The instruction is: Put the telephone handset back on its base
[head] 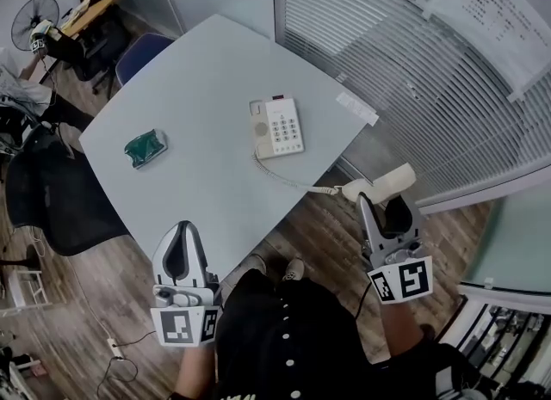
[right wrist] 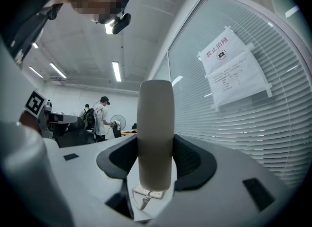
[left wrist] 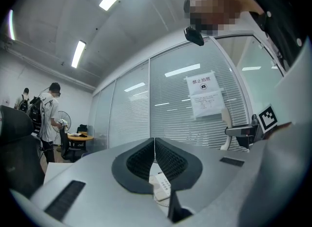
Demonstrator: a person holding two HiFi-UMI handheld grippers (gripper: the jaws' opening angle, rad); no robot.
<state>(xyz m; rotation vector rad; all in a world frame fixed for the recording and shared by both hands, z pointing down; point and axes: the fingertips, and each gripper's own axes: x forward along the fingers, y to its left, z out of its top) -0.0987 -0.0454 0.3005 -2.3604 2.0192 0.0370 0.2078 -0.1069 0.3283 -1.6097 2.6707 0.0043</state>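
Note:
The white telephone base (head: 277, 127) with its keypad lies on the grey table (head: 198, 89), near the table's right edge. Its coiled cord (head: 297, 183) runs off the edge to the cream handset (head: 379, 185). My right gripper (head: 385, 207) is shut on the handset, off the table over the wooden floor. In the right gripper view the handset (right wrist: 155, 135) stands upright between the pads, with the base (right wrist: 148, 192) small below it. My left gripper (head: 181, 248) is shut and empty at the table's near edge; the base (left wrist: 161, 186) shows beyond its closed jaws (left wrist: 154, 165).
A green packet (head: 145, 147) lies on the table's left part. A glass wall with blinds (head: 413, 63) and a posted notice (head: 499, 3) stands to the right. A black office chair (head: 52, 196) is at the left. People stand by a fan (left wrist: 48, 118) far off.

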